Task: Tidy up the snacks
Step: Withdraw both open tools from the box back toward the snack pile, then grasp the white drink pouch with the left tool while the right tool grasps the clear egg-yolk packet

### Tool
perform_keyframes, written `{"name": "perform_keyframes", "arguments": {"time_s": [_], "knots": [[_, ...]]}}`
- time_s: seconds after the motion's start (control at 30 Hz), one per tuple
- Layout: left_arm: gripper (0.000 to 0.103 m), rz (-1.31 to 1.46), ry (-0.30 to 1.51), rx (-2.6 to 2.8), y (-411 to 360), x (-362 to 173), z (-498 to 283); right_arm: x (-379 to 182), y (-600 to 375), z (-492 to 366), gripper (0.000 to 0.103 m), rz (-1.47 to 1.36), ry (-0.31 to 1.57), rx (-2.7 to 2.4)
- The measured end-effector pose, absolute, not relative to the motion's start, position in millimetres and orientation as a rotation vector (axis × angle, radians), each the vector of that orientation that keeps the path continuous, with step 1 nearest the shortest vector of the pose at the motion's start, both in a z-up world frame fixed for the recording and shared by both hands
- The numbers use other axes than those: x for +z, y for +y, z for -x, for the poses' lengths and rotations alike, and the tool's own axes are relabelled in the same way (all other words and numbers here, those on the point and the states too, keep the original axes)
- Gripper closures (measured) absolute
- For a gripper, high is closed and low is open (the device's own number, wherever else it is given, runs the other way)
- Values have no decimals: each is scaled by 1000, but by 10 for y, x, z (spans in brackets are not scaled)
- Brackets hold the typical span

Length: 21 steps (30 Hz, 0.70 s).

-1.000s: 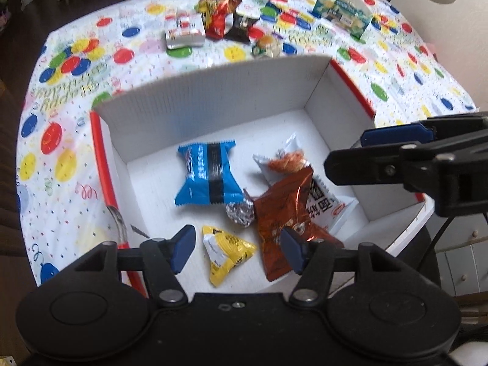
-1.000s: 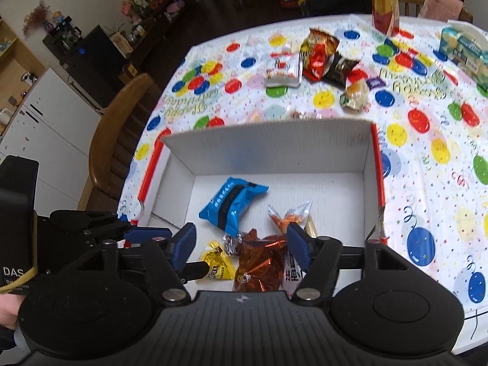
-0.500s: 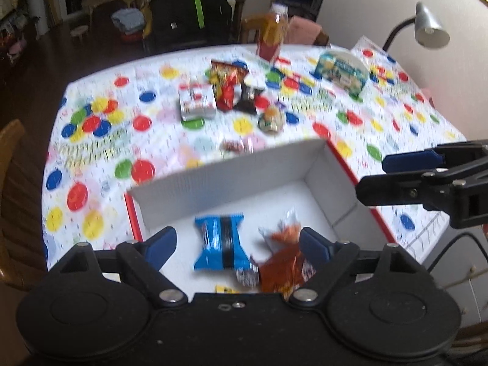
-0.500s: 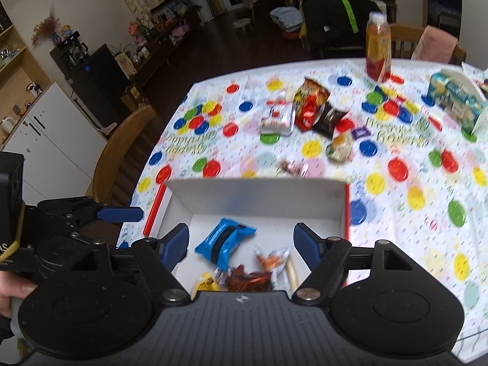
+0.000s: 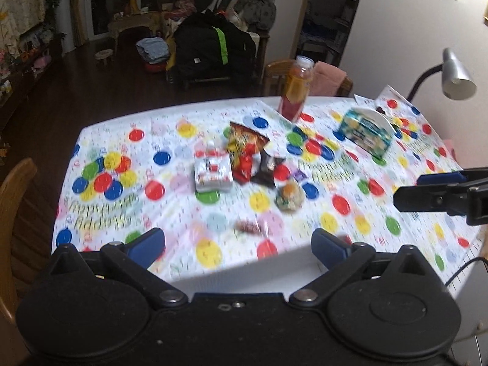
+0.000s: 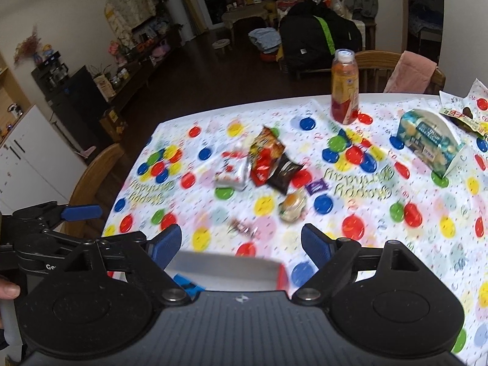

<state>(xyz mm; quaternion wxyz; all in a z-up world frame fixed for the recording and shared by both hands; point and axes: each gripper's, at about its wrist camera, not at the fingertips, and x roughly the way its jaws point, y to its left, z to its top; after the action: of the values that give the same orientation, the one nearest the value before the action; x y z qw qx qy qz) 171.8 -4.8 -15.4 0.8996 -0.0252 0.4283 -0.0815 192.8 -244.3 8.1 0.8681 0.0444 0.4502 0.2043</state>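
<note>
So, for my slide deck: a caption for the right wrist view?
Open right hand-held gripper faces loose snacks on the balloon-print tablecloth.

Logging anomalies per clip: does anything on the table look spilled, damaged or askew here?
Nothing looks spilled or damaged. Loose snacks lie scattered mid-table: a red chip bag, a dark packet and a small wrapped candy. The bottle stands upright. Motion blur hides detail.
</note>
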Motion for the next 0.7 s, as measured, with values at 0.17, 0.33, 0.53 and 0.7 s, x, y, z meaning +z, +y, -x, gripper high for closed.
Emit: {"name": "perform_keyframes", "arguments": {"time_s": [0.17,0.33,0.53,0.7], "knots": [[1,49,878,-115,-90,-129,-2107,32,-2528,-2310,17,-86,958,422],[1,36,880,-80,-133,-176,-2506,-72,-2558,-2688,17,-78,982,420],[1,12,918,-43,-206,-415,-2961,-355,-2541,-3090,17,-54,1047,411],[1,2,976,-17,-248,-711,-3279,-658,-2506,-3348,17,-35,1114,414]]}}
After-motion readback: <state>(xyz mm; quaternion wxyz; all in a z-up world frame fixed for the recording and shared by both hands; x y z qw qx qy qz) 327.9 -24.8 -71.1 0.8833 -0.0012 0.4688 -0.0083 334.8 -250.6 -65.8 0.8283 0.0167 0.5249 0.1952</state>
